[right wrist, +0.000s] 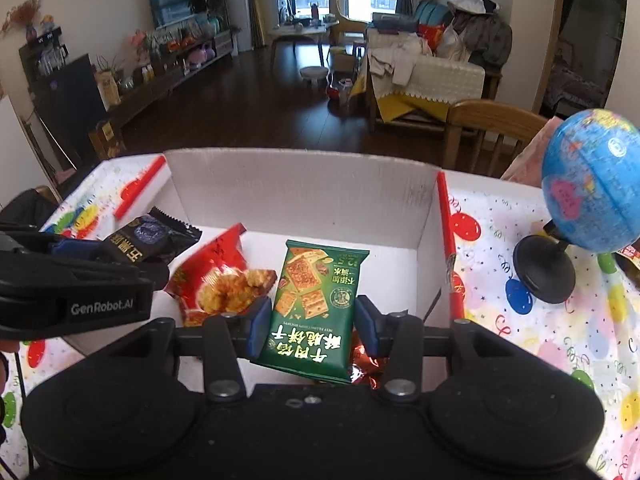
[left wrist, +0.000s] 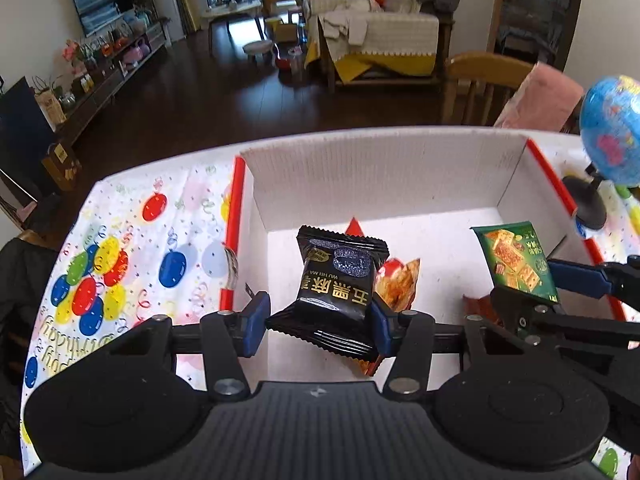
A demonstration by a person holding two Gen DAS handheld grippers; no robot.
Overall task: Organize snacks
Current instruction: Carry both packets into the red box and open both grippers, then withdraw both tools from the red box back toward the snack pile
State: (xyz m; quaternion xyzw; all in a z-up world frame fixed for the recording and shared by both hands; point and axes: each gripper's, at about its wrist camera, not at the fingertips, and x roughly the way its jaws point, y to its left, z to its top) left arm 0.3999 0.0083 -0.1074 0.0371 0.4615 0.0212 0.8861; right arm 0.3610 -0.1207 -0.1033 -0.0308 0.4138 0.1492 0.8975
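- Left wrist view: the left gripper [left wrist: 320, 316] pinches a black snack packet [left wrist: 336, 284] between its blue pads, held above the white cardboard box [left wrist: 380, 168].
- Right wrist view: the right gripper [right wrist: 308, 320] clamps a green biscuit packet [right wrist: 312, 308] over the same box, a red snack bag [right wrist: 218, 280] already lying inside.
- Step in hand, by my reading: dropping 2 snacks into the box.
- Next move calls for lowering both packets and spreading the jaws clear of the globe [right wrist: 592, 180].
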